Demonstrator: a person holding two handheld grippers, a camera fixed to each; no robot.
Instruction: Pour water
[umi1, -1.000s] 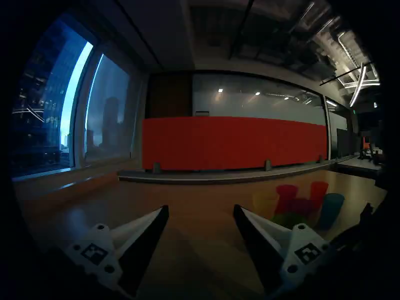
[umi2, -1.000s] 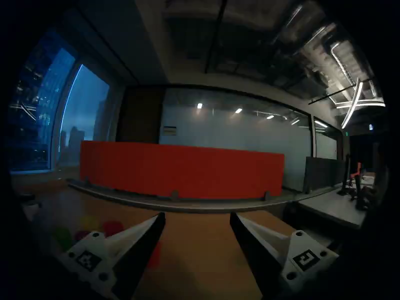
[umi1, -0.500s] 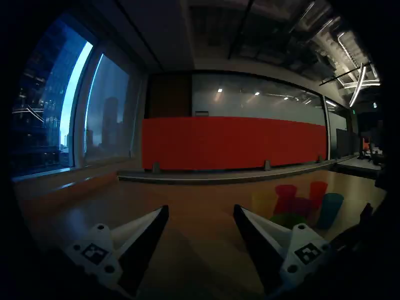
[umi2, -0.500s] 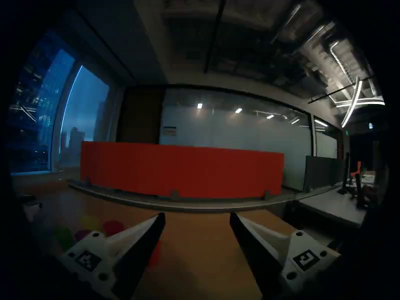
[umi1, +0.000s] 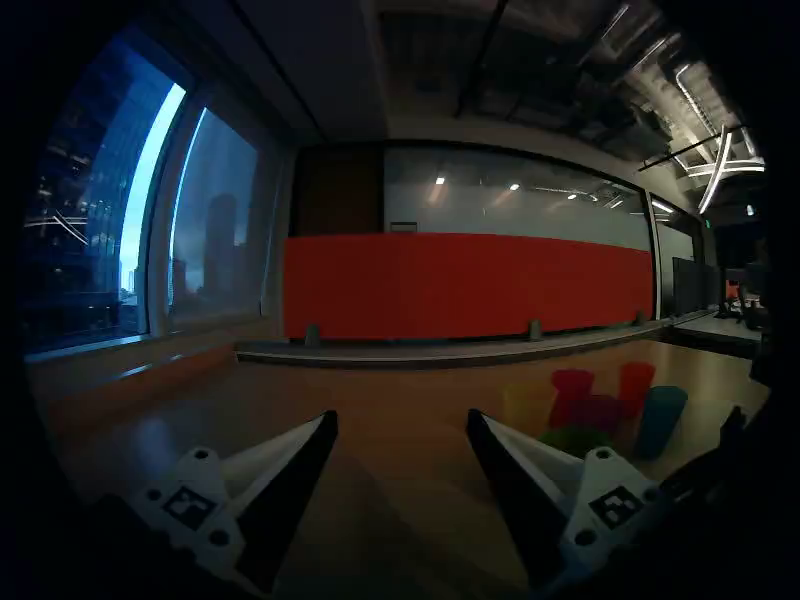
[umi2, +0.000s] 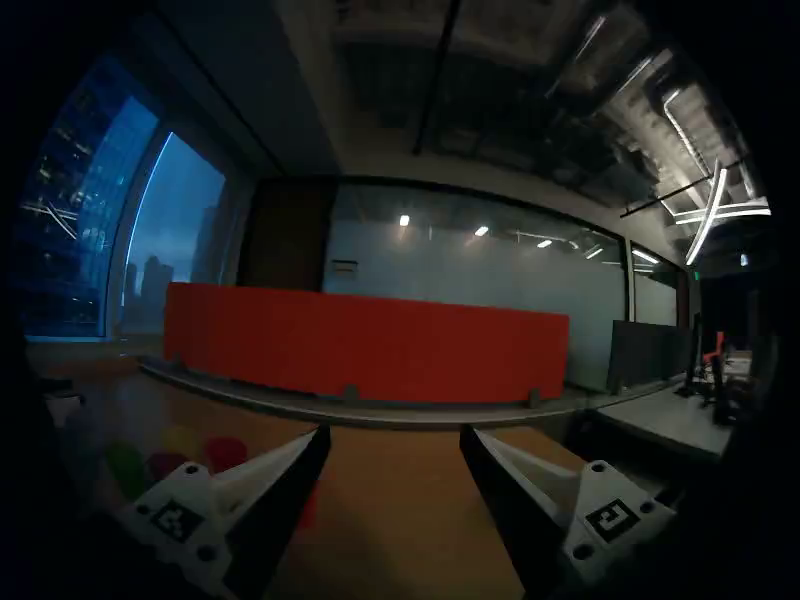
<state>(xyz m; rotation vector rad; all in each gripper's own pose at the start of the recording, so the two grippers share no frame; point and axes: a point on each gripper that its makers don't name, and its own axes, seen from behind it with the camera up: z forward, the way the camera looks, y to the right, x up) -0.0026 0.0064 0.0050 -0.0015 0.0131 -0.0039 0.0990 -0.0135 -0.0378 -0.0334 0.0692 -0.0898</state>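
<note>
In the left gripper view a cluster of coloured plastic cups (umi1: 600, 410) stands on the wooden table (umi1: 400, 430), ahead and to the right of my left gripper (umi1: 400, 430): red, orange, magenta, green, yellow and a teal cup (umi1: 662, 418). That gripper is open with nothing between its fingers. In the right gripper view the same cups (umi2: 180, 455) sit low at the left, partly hidden behind the left finger. My right gripper (umi2: 395, 445) hovers open and empty above the table (umi2: 400, 520).
A red divider panel (umi1: 465, 285) runs along the table's far edge. Large windows (umi1: 120, 240) fill the left wall. A neighbouring desk with monitors (umi2: 690, 400) stands at the right. The room is dim.
The right gripper view has tilted slightly downward, so the divider and cups sit a little lower in it. The left gripper has not moved.
</note>
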